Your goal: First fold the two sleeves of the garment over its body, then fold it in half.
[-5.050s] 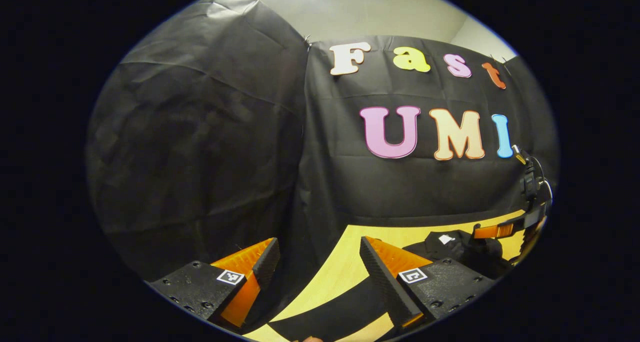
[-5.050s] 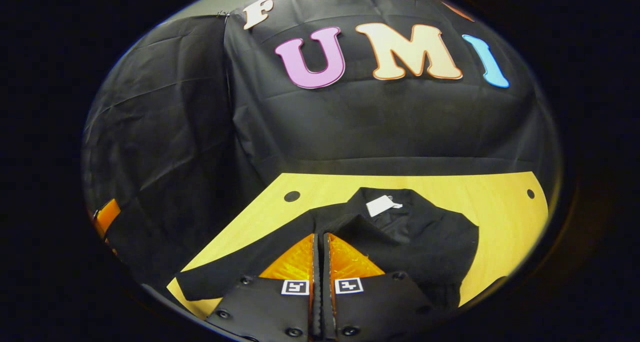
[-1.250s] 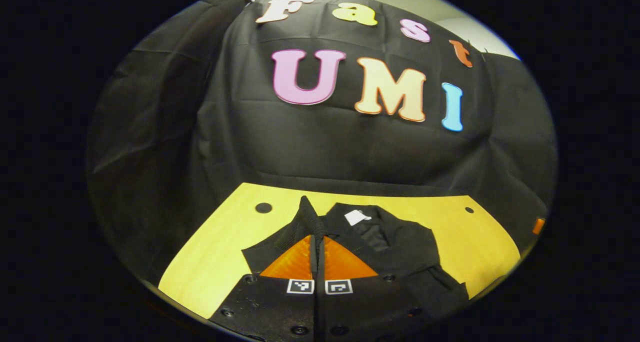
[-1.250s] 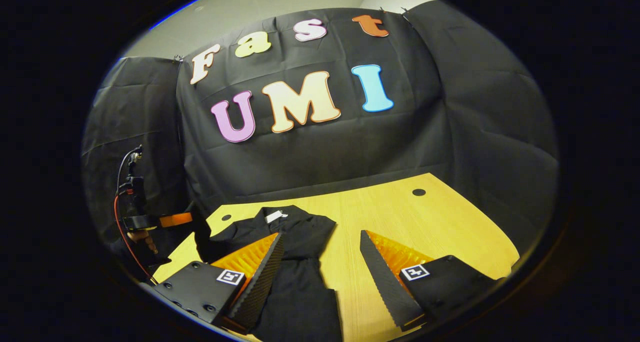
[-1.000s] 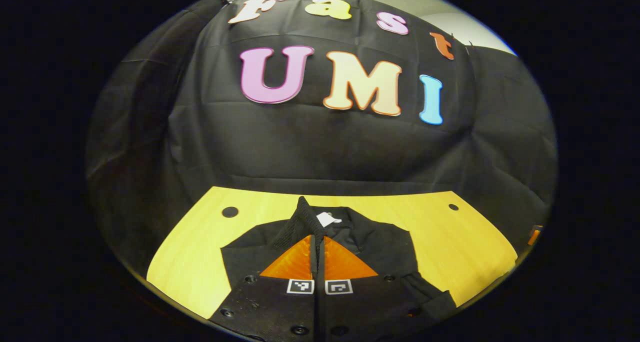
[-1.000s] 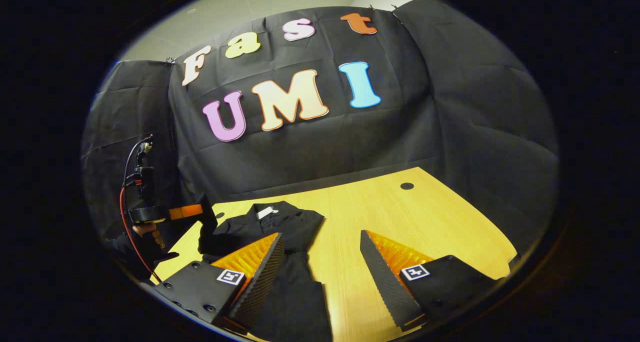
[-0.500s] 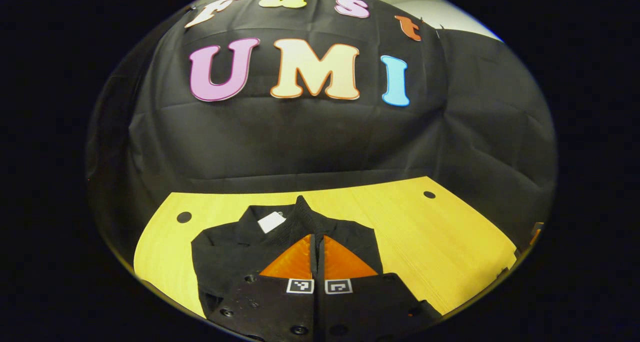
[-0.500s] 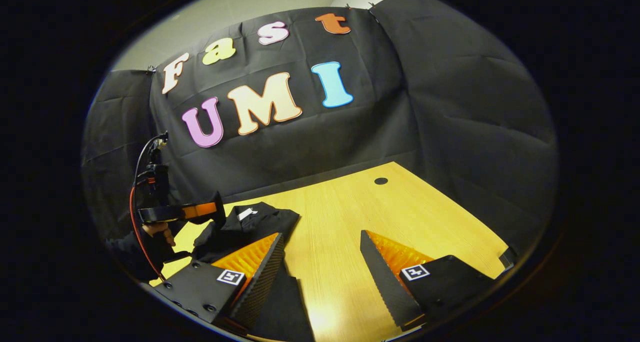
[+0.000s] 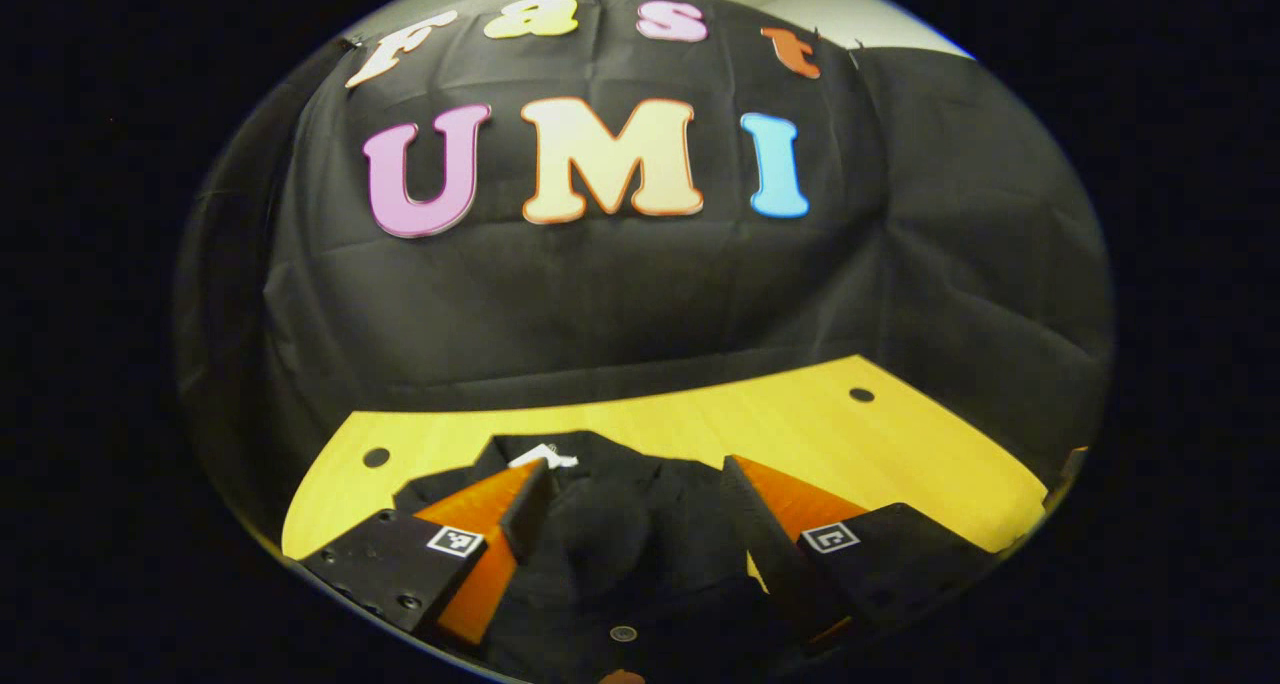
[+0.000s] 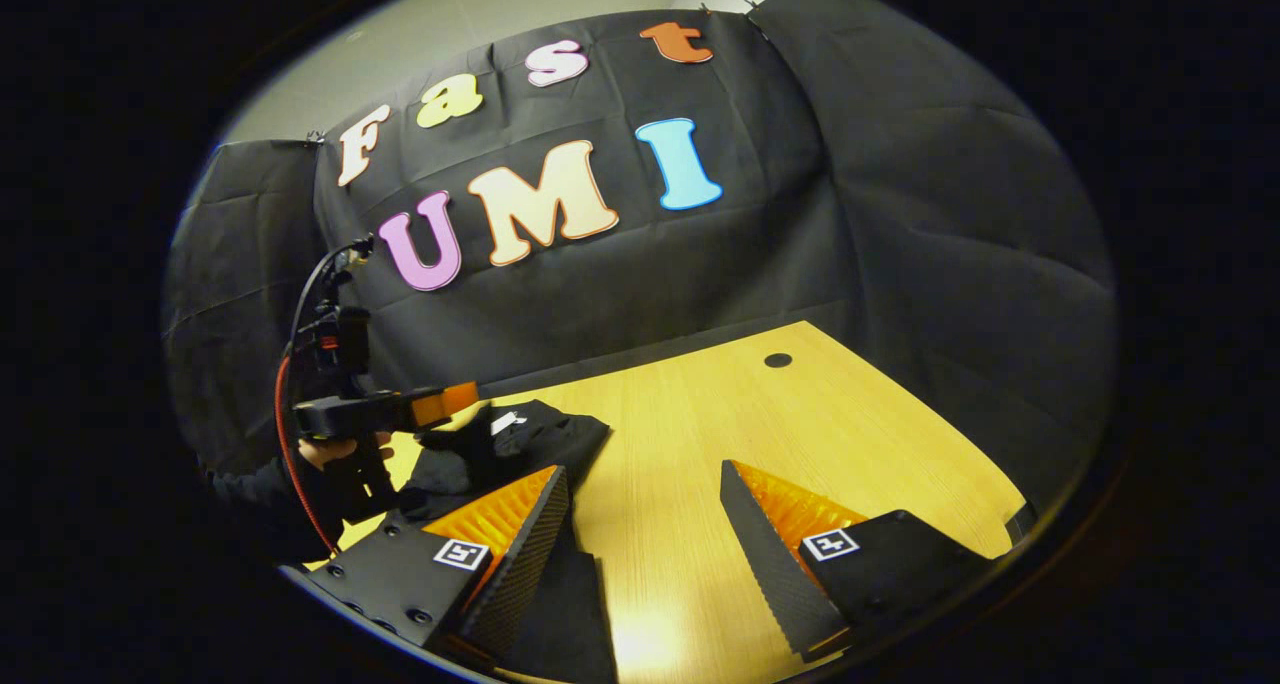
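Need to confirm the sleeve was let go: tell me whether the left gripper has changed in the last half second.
Yes. The left gripper, shut on the sleeve before, now stands open above the black garment; against the table hole its view barely shifted.

Worktop (image 10: 760,434) looks like pale wood or a wood-look laminate, fine straight grain, smooth with a soft sheen where the light hits near the front. The garment (image 9: 620,524) is matt black cloth, slightly nubby, with a small white paper-like tag (image 9: 542,456) at the collar. Right tool (image 10: 640,524) has finely ribbed, saw-toothed fingers (image 10: 760,554) and matt hard plastic-looking housings. Booth wall is thin, creased matt black fabric.
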`<state>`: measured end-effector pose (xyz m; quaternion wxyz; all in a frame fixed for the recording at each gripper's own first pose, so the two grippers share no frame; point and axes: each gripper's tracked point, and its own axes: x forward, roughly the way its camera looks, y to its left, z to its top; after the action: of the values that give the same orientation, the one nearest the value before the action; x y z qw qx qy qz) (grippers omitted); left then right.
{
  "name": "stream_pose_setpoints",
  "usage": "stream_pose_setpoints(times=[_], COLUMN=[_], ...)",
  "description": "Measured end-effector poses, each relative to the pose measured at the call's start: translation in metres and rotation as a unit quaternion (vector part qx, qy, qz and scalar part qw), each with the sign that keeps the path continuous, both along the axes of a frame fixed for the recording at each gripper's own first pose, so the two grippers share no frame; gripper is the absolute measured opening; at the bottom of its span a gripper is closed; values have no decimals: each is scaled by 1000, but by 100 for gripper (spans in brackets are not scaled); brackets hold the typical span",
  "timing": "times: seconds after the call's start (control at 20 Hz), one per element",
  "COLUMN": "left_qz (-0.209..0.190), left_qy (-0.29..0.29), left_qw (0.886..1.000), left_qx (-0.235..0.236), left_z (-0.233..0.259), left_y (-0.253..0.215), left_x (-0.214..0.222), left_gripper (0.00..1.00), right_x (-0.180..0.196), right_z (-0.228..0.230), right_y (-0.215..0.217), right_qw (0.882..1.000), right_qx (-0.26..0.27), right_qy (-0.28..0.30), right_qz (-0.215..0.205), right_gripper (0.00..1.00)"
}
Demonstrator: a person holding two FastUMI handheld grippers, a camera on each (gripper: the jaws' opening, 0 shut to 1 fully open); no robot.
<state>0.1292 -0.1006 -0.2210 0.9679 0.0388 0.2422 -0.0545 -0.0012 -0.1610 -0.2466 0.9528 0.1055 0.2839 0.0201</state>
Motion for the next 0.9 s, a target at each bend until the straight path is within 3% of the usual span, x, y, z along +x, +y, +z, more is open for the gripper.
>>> stream_pose_setpoints(times=[0.1,0.5,0.6,0.65,0.9], left_qz=[24,87,96,101,126], left_qy=[-26,-56,-42,-34,28], left_qw=[999,994,994,993,991], left_qx=[20,27,40,42,36], left_z=[28,71,65,62,23], left_y=[28,126,151,162,206], left_x=[-18,-121,-148,-161,-224], left_gripper=[93,93,93,93,93], right_x=[1,-15,-27,-33,-76], right_z=[-1,-9,-14,-17,-46], right_y=[9,62,74,80,98], right_qw=[1000,997,996,996,994], right_qx=[8,4,-1,-4,-31], right_qy=[-1,6,14,18,57], right_qz=[26,82,86,88,90], right_gripper=[98,98,93,98,98])
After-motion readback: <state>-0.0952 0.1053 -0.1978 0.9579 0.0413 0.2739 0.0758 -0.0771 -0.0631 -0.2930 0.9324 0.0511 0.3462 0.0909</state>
